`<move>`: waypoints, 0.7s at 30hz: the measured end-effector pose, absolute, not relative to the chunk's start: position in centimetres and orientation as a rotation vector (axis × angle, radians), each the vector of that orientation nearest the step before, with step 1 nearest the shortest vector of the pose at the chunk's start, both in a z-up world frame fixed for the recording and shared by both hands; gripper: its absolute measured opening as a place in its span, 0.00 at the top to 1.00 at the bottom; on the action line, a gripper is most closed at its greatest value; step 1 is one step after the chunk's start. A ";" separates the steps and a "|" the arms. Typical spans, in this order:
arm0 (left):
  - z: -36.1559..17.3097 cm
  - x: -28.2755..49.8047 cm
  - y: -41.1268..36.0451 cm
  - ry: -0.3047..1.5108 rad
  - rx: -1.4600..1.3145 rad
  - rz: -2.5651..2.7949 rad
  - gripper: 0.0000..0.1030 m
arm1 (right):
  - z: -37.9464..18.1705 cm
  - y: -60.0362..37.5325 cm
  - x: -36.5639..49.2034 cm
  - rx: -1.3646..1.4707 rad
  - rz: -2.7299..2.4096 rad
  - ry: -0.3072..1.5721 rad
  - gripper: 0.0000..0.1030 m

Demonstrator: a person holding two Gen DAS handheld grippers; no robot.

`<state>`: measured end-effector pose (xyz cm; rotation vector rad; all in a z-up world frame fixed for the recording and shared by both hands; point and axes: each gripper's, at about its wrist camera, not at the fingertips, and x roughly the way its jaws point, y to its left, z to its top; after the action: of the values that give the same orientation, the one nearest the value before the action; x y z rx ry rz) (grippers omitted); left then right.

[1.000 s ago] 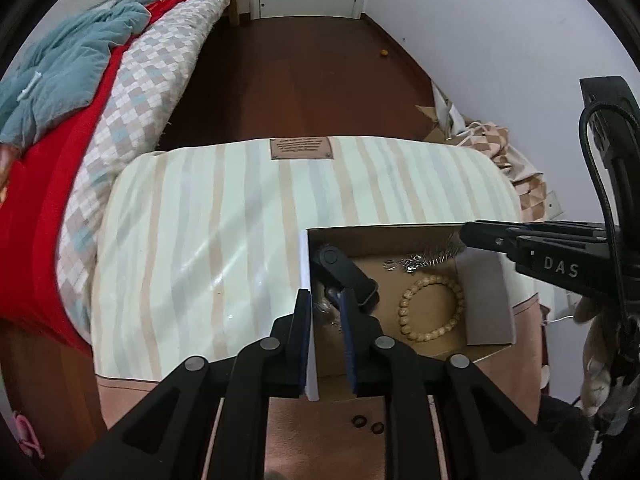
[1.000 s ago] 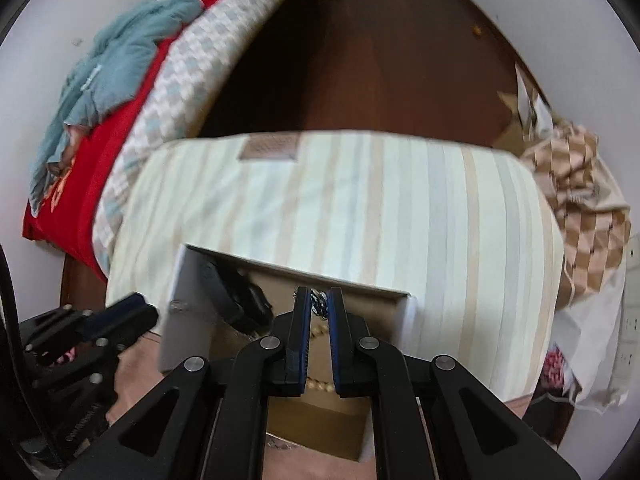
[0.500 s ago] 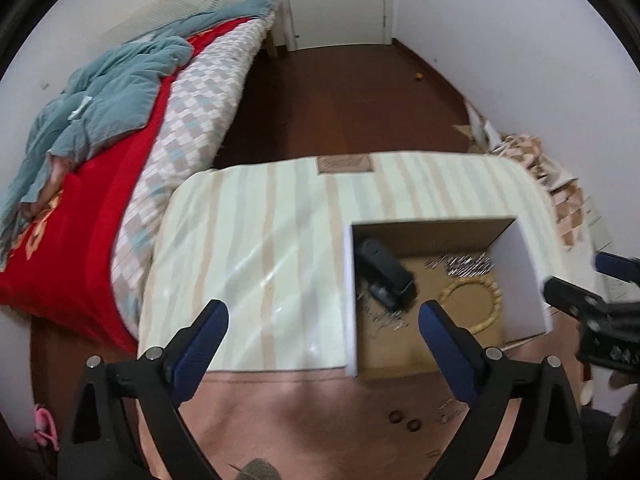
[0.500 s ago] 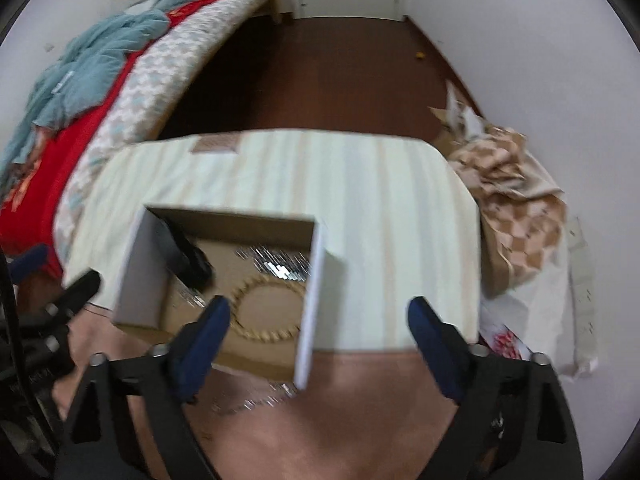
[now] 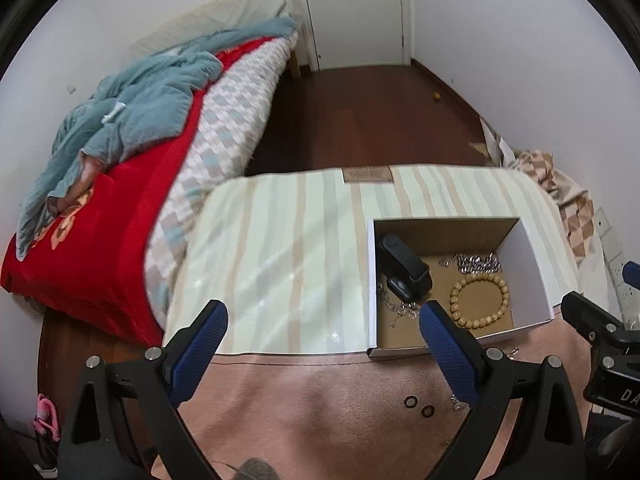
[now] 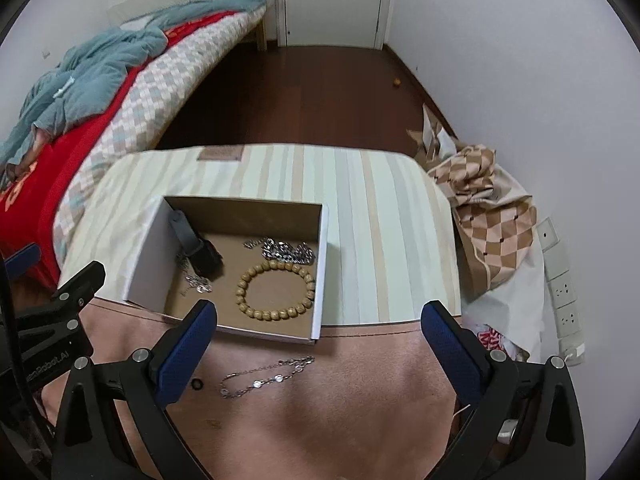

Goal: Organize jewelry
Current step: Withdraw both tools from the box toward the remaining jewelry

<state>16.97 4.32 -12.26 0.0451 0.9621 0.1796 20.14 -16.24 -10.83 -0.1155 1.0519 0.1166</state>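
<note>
- Two hand-held grippers in my views, both jaws wide apart with nothing between them; both have just been opening.
- Left hand-held gripper hangs over the worktop's near edge, its right finger in line with the box's front left corner.
- Right hand-held gripper hangs above the box's near wall and the pink cloth.
- Open cardboard box sits on the striped cover, straddling the seam with the pink cloth.
- Inside the box I see: wooden bead bracelet flat on the floor, chunky silver chain behind it, black watch against the left wall, thin chain just beside the watch.
- Outside the box: thin silver necklace on the pink cloth in front of it, small dark ring to its left.
- Left view shows two dark rings on the cloth.
- Bed beyond the worktop's left side.
</note>
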 end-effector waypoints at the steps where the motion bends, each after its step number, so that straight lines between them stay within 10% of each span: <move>1: -11.8 16.6 4.3 0.949 0.045 0.181 0.05 | -10.4 -16.2 19.8 -0.110 0.117 1.043 0.00; 21: -5.1 9.4 4.1 0.805 0.014 0.229 0.05 | -2.9 -16.7 12.2 -0.077 0.117 0.898 0.00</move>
<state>9.42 4.06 -5.06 0.0142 0.8053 0.2288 12.20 -16.71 -2.91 -0.0766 0.8983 0.1165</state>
